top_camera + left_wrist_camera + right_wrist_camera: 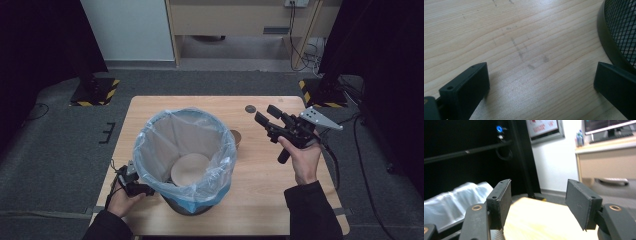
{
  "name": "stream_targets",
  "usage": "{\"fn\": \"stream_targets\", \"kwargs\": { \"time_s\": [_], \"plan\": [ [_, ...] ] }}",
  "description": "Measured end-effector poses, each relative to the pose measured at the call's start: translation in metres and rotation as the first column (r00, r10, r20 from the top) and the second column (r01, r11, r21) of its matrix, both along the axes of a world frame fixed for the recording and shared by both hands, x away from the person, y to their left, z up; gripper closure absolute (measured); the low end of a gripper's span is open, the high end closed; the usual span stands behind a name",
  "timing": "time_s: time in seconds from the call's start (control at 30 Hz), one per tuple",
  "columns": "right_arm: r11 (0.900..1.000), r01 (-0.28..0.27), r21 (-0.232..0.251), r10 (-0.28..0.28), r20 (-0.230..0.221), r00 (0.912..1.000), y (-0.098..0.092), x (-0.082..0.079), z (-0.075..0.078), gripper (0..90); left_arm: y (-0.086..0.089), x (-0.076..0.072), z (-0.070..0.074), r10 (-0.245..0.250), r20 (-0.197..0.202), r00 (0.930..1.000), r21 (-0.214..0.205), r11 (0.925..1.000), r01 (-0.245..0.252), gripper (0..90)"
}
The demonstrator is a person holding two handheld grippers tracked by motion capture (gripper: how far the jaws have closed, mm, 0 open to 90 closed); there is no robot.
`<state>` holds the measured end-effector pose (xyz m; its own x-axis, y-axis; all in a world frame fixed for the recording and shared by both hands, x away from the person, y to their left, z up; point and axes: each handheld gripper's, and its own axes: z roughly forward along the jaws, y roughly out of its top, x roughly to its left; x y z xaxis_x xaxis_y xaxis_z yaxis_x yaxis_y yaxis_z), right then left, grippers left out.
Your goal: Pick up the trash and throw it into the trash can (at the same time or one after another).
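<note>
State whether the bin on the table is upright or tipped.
Upright: the bin stands on its base, its bag-lined mouth facing up, with a paper bowl inside.

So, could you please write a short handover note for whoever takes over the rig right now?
Left gripper: low by the foot of the mesh bin, jaws open, holding nothing.
Right gripper: raised over the right part of the table, jaws open, empty.
Bin: stands near the table's front edge, lined with a clear plastic bag; a round tan disc lies inside.
Still out: a brown round thing behind the bin's right side and a small dark disc near the far edge.
Left, probably: move those into the bin.
</note>
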<state>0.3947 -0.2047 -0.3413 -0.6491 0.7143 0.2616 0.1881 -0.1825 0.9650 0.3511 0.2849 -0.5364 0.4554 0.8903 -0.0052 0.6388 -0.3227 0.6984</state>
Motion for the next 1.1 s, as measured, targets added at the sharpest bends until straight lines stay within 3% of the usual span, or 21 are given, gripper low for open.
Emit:
{"fn": "stream_targets", "kwargs": {
  "time_s": [0.23, 0.4, 0.8, 0.97, 1.1],
  "plan": [
    [0.9957, 0.072, -0.058, -0.075, -0.056, 0.9956, -0.010, 0.015, -0.028, 35.2, 0.000, 0.000, 0.000, 0.000, 0.000, 1.0000, 0.000, 1.0000, 0.000, 0.0],
    [0.9874, 0.104, -0.119, -0.116, -0.093, 0.9889, -0.014, 0.024, -0.049, 35.1, 0.000, 0.000, 0.000, 0.000, 0.000, 1.0000, -0.001, 1.0000, 0.000, 0.0],
    [0.9667, 0.109, -0.232, -0.149, -0.164, 0.9752, -0.013, 0.037, -0.088, 35.8, 0.000, 0.000, 0.000, 0.000, 0.000, 1.0000, 0.000, 1.0000, 0.000, 0.0],
    [0.9533, 0.106, -0.283, -0.156, -0.161, 0.9745, -0.009, 0.039, -0.096, 35.6, 0.000, 0.000, 0.000, 0.000, 0.000, 1.0000, -0.001, 1.0000, 0.000, 0.0],
    [0.9497, 0.096, -0.298, -0.149, -0.162, 0.9754, -0.004, 0.041, -0.100, 36.1, 0.000, 0.000, 0.000, 0.000, 0.000, 1.0000, -0.001, 1.0000, 0.000, 0.0]
  ]
}}
